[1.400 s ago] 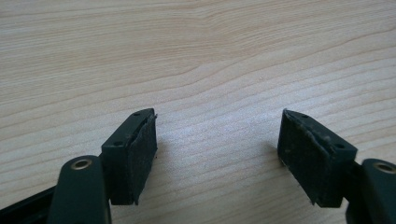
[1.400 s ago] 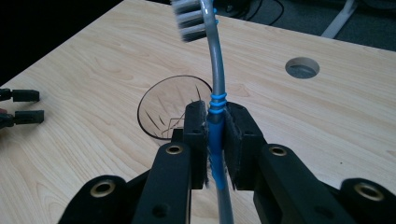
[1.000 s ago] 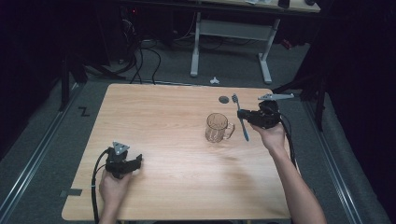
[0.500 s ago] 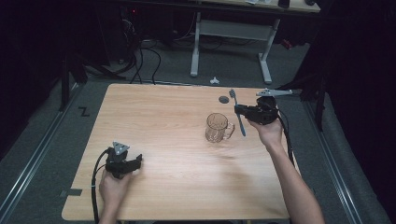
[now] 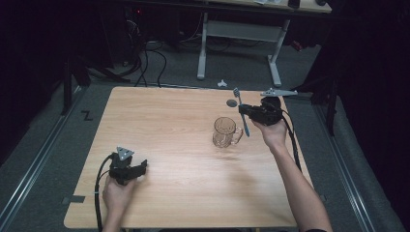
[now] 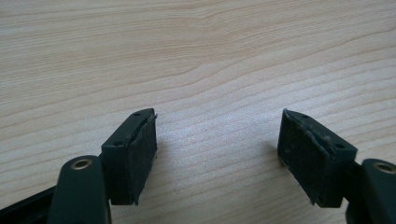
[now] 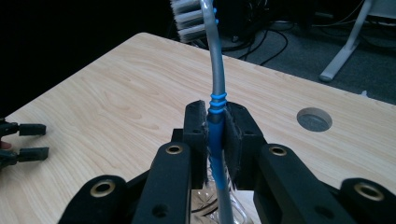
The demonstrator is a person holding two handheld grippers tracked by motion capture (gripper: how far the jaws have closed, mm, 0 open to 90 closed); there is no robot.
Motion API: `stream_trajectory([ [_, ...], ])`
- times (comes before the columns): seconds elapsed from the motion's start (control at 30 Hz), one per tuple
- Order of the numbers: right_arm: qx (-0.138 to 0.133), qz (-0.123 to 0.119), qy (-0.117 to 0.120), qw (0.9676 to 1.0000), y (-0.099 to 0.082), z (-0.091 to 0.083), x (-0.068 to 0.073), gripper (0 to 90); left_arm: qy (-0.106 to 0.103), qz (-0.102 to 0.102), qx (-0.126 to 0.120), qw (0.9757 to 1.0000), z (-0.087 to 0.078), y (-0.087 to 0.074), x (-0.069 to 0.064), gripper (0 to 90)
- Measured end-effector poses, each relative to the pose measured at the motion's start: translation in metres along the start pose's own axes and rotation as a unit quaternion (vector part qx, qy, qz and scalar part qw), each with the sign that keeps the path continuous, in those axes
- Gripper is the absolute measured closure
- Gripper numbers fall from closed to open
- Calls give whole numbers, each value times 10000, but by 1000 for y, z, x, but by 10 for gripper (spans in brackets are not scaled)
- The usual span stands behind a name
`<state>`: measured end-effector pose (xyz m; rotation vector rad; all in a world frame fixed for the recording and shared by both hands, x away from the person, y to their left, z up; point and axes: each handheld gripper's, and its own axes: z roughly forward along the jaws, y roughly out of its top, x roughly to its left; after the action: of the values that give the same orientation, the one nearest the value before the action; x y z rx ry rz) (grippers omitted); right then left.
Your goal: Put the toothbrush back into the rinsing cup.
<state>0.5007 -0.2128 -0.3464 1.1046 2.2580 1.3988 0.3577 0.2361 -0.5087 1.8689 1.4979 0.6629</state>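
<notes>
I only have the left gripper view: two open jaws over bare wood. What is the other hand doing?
Observer: The right gripper is shut on a toothbrush, pads on its blue grip.
Operator: Which end points up?
Observer: The bristle head, in the right gripper view.
Operator: Anything beneath it?
Observer: A clear glass mug stands on the table; in the high view the handle's lower end hangs beside its rim.
Operator: And my gripper?
Observer: The left gripper sits near the table's front left, far from the mug.

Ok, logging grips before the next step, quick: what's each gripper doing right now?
Left gripper: open, nothing between its jaws, over bare table.
Right gripper: shut on the toothbrush, just above the glass mug.
</notes>
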Motion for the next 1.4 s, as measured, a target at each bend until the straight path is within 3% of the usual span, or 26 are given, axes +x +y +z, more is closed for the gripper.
stream_trajectory([
  [1.4, -196, 172, -119, 9996, 5, 34, -3, 798, 0, 1, 2, 10000, 0, 0, 0, 288],
])
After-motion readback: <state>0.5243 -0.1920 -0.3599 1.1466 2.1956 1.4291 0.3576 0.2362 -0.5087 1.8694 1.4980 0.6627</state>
